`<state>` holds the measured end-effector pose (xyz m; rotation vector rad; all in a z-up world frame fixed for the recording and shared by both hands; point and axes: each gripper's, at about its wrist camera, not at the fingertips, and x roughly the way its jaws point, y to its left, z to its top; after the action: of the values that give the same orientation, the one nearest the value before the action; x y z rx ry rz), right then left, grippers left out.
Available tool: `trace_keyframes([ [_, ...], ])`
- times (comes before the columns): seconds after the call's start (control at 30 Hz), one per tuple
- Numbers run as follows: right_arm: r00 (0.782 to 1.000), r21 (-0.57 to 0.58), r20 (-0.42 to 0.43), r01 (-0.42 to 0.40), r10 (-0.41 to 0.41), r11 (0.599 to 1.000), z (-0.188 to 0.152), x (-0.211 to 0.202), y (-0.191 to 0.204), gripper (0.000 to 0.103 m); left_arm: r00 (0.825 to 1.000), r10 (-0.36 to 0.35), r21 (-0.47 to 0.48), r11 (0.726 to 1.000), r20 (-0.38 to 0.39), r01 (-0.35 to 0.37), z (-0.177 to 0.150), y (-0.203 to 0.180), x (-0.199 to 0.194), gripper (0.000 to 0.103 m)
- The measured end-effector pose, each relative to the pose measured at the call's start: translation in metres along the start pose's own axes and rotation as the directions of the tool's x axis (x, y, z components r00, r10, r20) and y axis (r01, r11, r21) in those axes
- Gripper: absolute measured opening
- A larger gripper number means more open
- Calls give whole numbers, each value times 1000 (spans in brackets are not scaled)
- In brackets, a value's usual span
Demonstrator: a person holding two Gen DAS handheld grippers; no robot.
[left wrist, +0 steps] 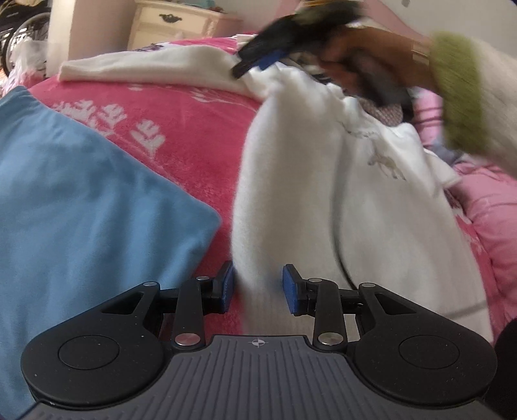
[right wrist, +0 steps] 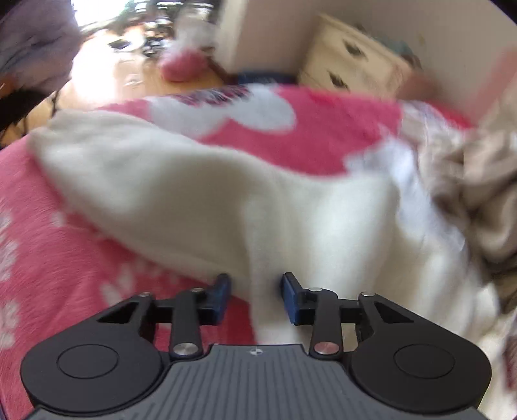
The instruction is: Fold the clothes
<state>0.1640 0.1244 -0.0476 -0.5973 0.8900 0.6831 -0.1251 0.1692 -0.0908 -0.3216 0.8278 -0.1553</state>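
A white garment (left wrist: 307, 194) lies across a pink blanket (left wrist: 194, 129) on a bed. My left gripper (left wrist: 258, 286) is shut on a fold of it at its near end, and the cloth fills the gap between the blue pads. In the left wrist view my right gripper (left wrist: 255, 64) is blurred at the top, held by a hand (left wrist: 355, 55) in a green-cuffed sleeve, with the garment's far end bunched up at its tips. In the right wrist view the right gripper (right wrist: 255, 290) has the white garment (right wrist: 226, 194) running between its pads.
A folded blue garment (left wrist: 80, 210) lies on the blanket to the left. Crumpled beige clothes (right wrist: 484, 194) are heaped at the right. A cream nightstand (left wrist: 174, 22) stands behind the bed, and a lighter pink quilt (left wrist: 491, 210) is at the right edge.
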Motion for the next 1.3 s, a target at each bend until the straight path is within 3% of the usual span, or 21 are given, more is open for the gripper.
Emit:
trace_keyframes([
  [0.07, 998, 135, 57, -32, 25, 990, -8, -7, -24, 7, 1000, 5, 32, 999, 7, -5, -3, -2, 2, 32],
  [0.13, 979, 341, 173, -163, 109, 926, -22, -26, -57, 6, 1000, -5, 24, 1000, 10, 5, -4, -1, 3, 36],
  [0.2, 936, 501, 306, -315, 175, 806, -38, -44, -88, 6, 999, -31, -25, 999, 18, 31, -4, 4, 3, 38],
  [0.3, 840, 624, 492, -522, 228, 582, -62, -56, -119, 6, 997, -68, -109, 991, 29, 71, -3, 14, 3, 39],
  [0.33, 819, 652, 527, -561, 228, 510, -69, -55, -127, 6, 996, -80, -132, 988, 32, 83, -2, 17, 2, 39],
  [0.4, 798, 680, 560, -595, 221, 429, -76, -52, -133, 7, 994, -101, -176, 979, 40, 106, -1, 23, 0, 41],
  [0.53, 763, 677, 602, -644, 235, 357, -77, -48, -133, 7, 991, -122, -251, 959, 61, 133, 0, 37, -2, 44],
  [0.6, 734, 664, 636, -678, 239, 315, -70, -42, -132, 7, 988, -139, -298, 942, 67, 153, -1, 44, -2, 42],
  [0.67, 698, 651, 671, -716, 251, 251, -64, -30, -130, 7, 987, -141, -346, 925, 73, 157, -4, 50, -2, 32],
  [0.7, 695, 653, 669, -719, 261, 239, -61, -22, -127, 7, 988, -133, -377, 914, 75, 152, -6, 53, -3, 17],
  [0.73, 698, 656, 656, -716, 288, 239, -56, -13, -122, 7, 989, -125, -410, 900, 77, 146, -8, 56, -3, 8],
  [0.77, 726, 677, 611, -685, 315, 267, -49, 0, -115, 7, 988, -126, -447, 881, 90, 153, -11, 58, -5, 7],
  [0.83, 819, 725, 472, -571, 327, 384, -38, 18, -98, 9, 987, -115, -480, 864, 108, 153, -17, 58, -11, 4],
  [0.9, 880, 746, 313, -460, 357, 481, -27, 37, -81, 12, 991, -89, -483, 867, 99, 126, -24, 53, -16, 4],
  [0.93, 888, 750, 282, -440, 363, 493, -25, 38, -77, 12, 993, -78, -489, 865, 87, 111, -27, 51, -16, 4],
  [0.97, 887, 746, 285, -443, 364, 496, -23, 33, -77, 19, 995, -66, -496, 863, 75, 95, -31, 50, -16, 4],
  [1.0, 877, 735, 299, -463, 375, 495, -21, 24, -80, 26, 995, -68, -501, 860, 74, 96, -33, 50, -16, 4],
  [1.1, 842, 687, 407, -538, 355, 488, -28, -22, -98, 27, 994, -84, -519, 848, 72, 109, -33, 55, -17, 8],
  [1.27, 829, 594, 390, -559, 401, 579, -70, -95, -104, 26, 994, -84, -506, 856, 64, 105, -31, 55, -18, 9],
  [1.3, 843, 575, 349, -538, 410, 616, -76, -95, -96, 25, 995, -80, -500, 860, 61, 100, -32, 53, -18, 9],
])
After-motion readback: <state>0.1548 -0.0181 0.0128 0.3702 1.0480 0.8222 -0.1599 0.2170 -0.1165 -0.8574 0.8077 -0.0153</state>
